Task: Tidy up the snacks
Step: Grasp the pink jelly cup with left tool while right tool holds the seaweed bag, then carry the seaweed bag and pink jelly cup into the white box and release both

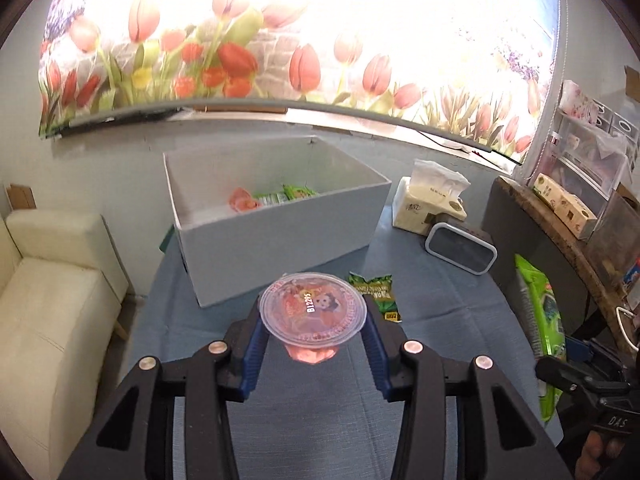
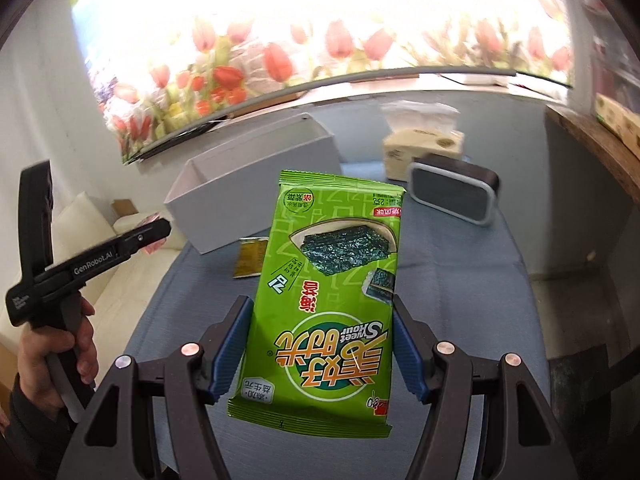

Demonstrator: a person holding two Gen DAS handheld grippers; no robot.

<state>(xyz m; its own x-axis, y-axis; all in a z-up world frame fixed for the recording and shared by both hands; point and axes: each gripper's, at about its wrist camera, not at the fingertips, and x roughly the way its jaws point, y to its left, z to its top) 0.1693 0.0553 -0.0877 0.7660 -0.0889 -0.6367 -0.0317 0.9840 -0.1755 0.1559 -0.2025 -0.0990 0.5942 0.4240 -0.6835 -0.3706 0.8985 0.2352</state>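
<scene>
Step in hand: I carry two snacks toward the white box (image 1: 276, 236), which stands at the far side of the table (image 1: 440, 288) – I judge this as the transport part.
Left gripper (image 1: 312, 320): clenched on a jelly cup (image 1: 313, 312), pads under its rim, the cup lifted clear above the cloth.
Right gripper (image 2: 320, 344): grasping a green seaweed packet (image 2: 324, 300) by its long edges, held above the middle of the table.
Already in the box: a pink cup and green packets (image 1: 280, 196).
Left on the table: one small green packet (image 1: 376, 292), near the box front wall.
Next move: I think each snack must pass over the box wall, then be released low – one hand first, so the grippers do not collide.
Materials: cup is round clear plastic with printed film lid; packet is flat, glossy foil, easy to bend; box walls smooth and stiff; tablecloth blue, woven.
</scene>
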